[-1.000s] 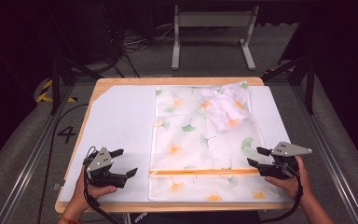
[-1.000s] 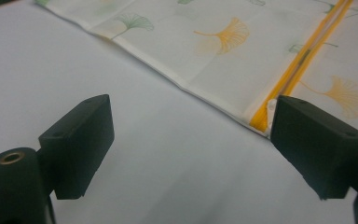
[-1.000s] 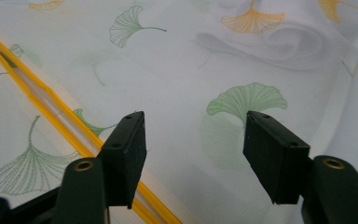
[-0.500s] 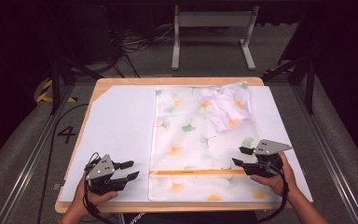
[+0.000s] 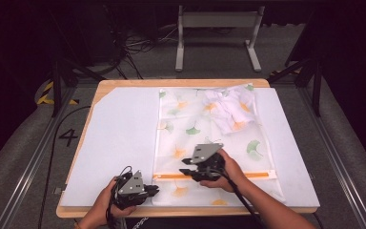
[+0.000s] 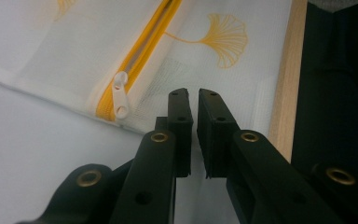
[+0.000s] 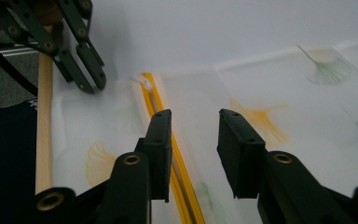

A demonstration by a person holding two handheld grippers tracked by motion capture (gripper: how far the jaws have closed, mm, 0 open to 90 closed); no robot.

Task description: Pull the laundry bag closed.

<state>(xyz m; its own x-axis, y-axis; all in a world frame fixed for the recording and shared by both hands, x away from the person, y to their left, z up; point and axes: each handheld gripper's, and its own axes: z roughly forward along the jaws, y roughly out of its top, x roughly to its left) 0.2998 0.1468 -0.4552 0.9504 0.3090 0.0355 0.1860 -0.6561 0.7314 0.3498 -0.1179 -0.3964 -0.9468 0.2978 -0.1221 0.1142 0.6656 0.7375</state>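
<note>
Mesh bag: left gripper, nearly closed, pins the corner; slide your spread right gripper onto zipper pull.

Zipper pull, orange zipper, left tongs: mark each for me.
zipper pull (image 6: 120,95), left gripper view, on the white tab's middle.
orange zipper (image 5: 248,174), high view, on the strip right of the hand.
left tongs (image 6: 195,109), left gripper view, midway between the nearly closed tips.
</note>
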